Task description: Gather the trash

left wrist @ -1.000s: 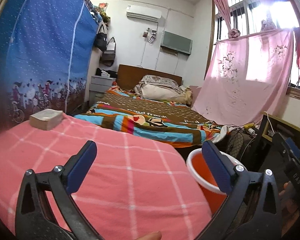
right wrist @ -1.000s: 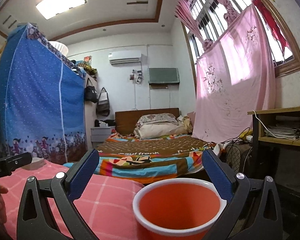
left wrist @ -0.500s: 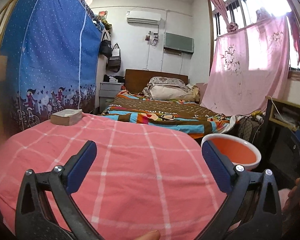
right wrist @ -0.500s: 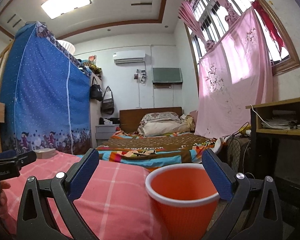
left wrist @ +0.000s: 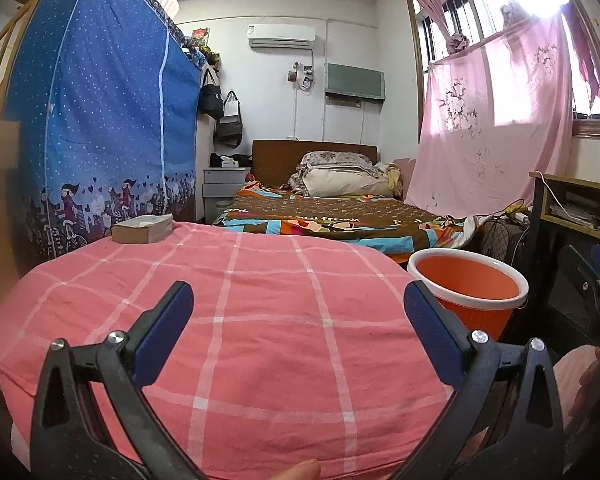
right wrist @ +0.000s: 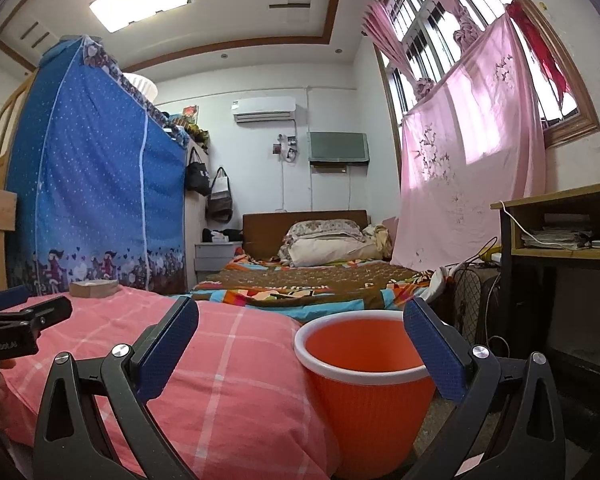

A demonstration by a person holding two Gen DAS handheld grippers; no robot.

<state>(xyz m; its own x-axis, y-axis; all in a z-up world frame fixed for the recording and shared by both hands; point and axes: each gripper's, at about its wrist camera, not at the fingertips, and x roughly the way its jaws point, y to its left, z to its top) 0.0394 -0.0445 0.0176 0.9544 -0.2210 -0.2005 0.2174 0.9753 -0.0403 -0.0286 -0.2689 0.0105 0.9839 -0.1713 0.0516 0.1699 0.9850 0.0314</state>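
Note:
An orange bin with a white rim [left wrist: 468,288] stands on the floor right of a surface covered in pink checked cloth [left wrist: 260,320]. It also shows in the right wrist view [right wrist: 364,384], close ahead and looking empty. My left gripper [left wrist: 298,328] is open and empty above the pink cloth. My right gripper [right wrist: 300,344] is open and empty, just before the bin. A small brown box-like packet [left wrist: 142,229] lies at the far left of the cloth, also seen in the right wrist view [right wrist: 94,289]. No loose trash shows on the cloth.
A bed with a patterned blanket [left wrist: 332,220] lies beyond the cloth. A blue fabric wardrobe [left wrist: 100,140] stands left. A desk with shelves [right wrist: 560,232] and a fan with cables [right wrist: 476,292] stand right. A pink curtain [left wrist: 492,128] hangs at the window.
Both views have tilted and shifted slightly. In the left view the bin now sits lower and further right; in the right view the bin has drawn closer between the fingers.

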